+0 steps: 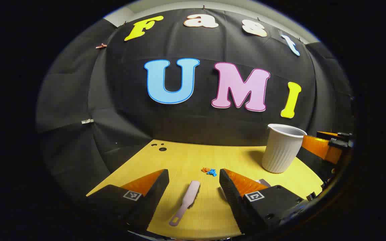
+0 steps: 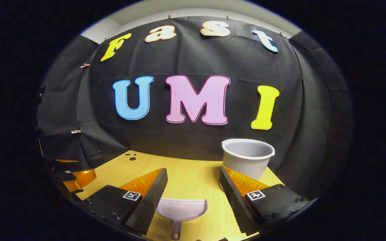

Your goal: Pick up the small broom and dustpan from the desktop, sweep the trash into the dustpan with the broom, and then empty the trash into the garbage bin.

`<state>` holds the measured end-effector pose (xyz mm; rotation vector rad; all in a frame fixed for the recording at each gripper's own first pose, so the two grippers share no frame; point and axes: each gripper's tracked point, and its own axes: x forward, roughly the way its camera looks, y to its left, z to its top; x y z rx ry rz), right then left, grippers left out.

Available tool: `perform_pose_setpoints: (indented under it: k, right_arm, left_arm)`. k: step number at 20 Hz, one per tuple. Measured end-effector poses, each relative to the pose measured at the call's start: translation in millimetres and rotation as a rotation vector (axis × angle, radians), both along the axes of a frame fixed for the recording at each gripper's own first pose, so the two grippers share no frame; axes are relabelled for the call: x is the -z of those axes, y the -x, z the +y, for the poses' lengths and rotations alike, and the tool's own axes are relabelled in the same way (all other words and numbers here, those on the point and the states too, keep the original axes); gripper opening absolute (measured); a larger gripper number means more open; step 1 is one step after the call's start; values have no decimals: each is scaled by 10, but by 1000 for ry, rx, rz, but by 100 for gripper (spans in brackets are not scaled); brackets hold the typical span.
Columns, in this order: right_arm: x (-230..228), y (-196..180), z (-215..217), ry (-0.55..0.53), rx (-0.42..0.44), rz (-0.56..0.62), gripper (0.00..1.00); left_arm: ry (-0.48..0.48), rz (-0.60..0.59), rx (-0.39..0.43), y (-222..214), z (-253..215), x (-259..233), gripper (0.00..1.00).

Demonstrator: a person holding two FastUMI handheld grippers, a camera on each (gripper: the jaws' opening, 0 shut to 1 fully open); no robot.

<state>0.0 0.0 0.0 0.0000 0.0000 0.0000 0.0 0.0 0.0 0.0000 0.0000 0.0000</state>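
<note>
Both grippers spread wide, nothing held: left gripper (image 1: 194, 187) over pale pink plastic broom (image 1: 186, 202), right gripper (image 2: 193, 187) over pale lilac plastic dustpan (image 2: 181, 210). Risk: flat handles may slip w/ off-centre pinch; stray nudge could scatter small orange/blue trash scraps (image 1: 209, 171) or tip ribbed white cup-shaped bin (image 1: 282, 148).

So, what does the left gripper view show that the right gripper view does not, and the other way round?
Left gripper view: the small broom lying flat between the open fingers, with orange and blue trash just beyond it. Right gripper view: the dustpan lying between that gripper's open fingers, handle toward the camera. Both: the white garbage bin standing upright on the wooden table.
</note>
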Motion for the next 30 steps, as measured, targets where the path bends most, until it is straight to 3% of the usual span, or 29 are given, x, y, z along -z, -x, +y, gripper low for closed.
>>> perform_pose_setpoints:
  k: [13,16,30]
  right_arm:
    - [183,-148,64,-15,-23,65,98]
    - [197,-126,72,-4,-22,77,98]
    - [342,-88,267,19,-69,115,98]
  left_arm:
    - [-35,49,47,-138,-33,145,96]
    - [-39,80,106,-131,-99,232,96]
    - [-28,127,93,-204,169,343,95]
